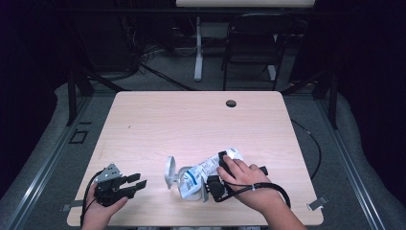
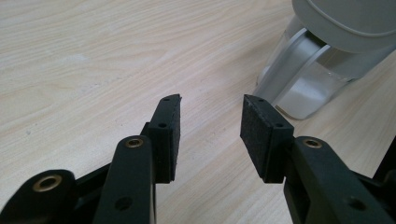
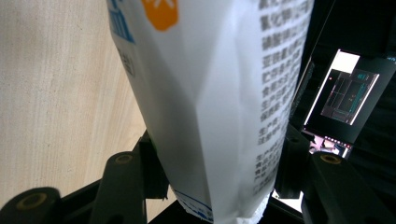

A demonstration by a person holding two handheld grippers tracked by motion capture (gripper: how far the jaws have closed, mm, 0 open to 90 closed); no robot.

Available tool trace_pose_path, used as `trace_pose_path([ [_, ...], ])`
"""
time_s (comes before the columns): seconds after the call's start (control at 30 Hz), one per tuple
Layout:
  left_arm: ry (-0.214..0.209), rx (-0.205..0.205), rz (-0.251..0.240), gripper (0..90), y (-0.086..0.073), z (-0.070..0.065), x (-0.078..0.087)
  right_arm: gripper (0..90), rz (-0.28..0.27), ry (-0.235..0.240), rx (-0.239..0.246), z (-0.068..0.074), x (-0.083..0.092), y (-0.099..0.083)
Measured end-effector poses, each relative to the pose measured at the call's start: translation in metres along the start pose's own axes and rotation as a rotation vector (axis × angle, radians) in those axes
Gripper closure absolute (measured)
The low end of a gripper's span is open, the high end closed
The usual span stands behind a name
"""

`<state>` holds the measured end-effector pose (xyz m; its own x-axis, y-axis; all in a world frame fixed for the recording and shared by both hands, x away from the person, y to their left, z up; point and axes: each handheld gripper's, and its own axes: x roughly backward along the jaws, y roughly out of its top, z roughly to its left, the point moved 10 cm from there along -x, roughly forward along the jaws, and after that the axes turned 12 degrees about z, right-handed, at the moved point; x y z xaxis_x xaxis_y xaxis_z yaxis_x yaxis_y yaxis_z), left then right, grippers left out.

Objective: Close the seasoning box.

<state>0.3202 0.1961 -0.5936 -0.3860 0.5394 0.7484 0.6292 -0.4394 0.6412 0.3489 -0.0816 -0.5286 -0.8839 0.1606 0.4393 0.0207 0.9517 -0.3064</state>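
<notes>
- The bench is pale wood with a small dark round hole near its far edge.
- The left hand-held gripper lies low at the near left of the bench, held by the person's left hand. Its jaws stand apart with nothing between them, pointing right.
- In the left gripper view the same left hand-held gripper shows bare wood in the gap between its two black pads.
- A clear container with a grey flip lid sits near the middle of the near edge; the lid stands open on its left side. From the left gripper view the container is just beyond the jaws, to their right and apart from them.
- A white printed pouch lies tilted, its lower end at the container's mouth and its upper end rising to the far right.
- The right hand-held gripper, under the person's right hand, is clamped on the pouch.
- In the right gripper view the pouch fills the space between the jaws, pinched on both sides, with blue and orange print and dark text on it.
- A lit screen shows in the dark behind the pouch.
- A folding chair stands on the floor beyond the bench.
</notes>
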Motion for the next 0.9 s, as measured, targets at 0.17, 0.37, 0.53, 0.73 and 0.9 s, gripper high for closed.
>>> trace_pose_path([
  [0.17, -0.001, 0.004, -0.007, 58.3, 0.0001, 0.0, -0.001, 49.6, 0.005, 0.0, 0.004, -0.0002, 0.0002, -0.0006],
  [0.37, 0.003, 0.008, -0.002, 58.3, -0.0005, 0.0008, -0.0009, 49.7, 0.013, 0.006, 0.014, -0.0008, 0.0007, -0.0015],
  [0.53, 0.0, 0.003, -0.004, 58.3, -0.0003, 0.001, -0.001, 49.7, 0.004, 0.013, 0.014, -0.0005, 0.0002, -0.0006],
  [0.73, 0.0, 0.003, -0.003, 58.3, -0.0005, 0.0011, -0.0011, 49.8, 0.004, 0.019, 0.016, -0.0004, 0.0005, -0.0008],
  [0.9, -0.002, 0.007, -0.003, 58.3, -0.0005, 0.0008, -0.0013, 49.8, 0.003, 0.019, 0.019, -0.0004, 0.0007, -0.0009],
])
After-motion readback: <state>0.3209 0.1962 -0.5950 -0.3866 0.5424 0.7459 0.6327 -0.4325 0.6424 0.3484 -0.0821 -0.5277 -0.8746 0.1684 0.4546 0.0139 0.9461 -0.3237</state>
